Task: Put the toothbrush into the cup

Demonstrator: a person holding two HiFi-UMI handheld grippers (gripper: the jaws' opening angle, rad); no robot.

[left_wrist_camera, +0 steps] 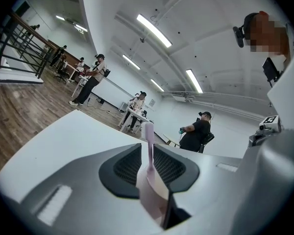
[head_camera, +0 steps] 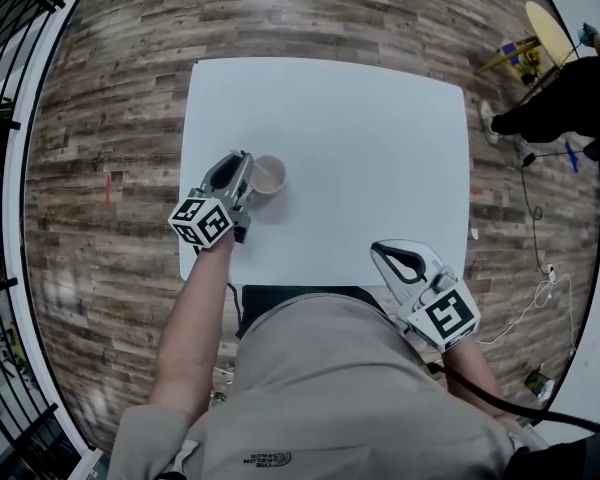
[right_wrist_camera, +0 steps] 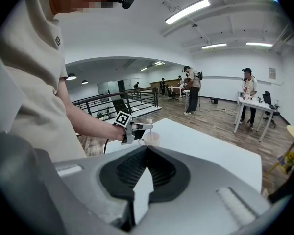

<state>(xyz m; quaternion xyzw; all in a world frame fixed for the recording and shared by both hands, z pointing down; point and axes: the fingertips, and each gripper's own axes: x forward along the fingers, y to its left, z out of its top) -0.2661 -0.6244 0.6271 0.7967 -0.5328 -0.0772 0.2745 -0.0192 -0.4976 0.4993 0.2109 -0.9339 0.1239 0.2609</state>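
Observation:
A pale pink cup (head_camera: 268, 176) stands on the white table (head_camera: 380, 138), left of middle. My left gripper (head_camera: 244, 168) reaches level over the cup's rim. In the left gripper view a pink toothbrush (left_wrist_camera: 149, 146) stands upright between the jaws, head up, its lower end inside the cup (left_wrist_camera: 154, 199). A thin gap shows between the pads and the handle, so the jaws are open around it. The right gripper view shows the left gripper (right_wrist_camera: 139, 126) at the cup (right_wrist_camera: 151, 139), the brush head (right_wrist_camera: 147, 121) above the rim. My right gripper (head_camera: 385, 251) hangs shut and empty over the table's near edge.
Wooden floor surrounds the table. A person in black (head_camera: 570, 98) stands at the far right by a small yellow table (head_camera: 550, 30). Black railings (head_camera: 0, 28) run along the left. Other people stand at distant tables (left_wrist_camera: 90, 84).

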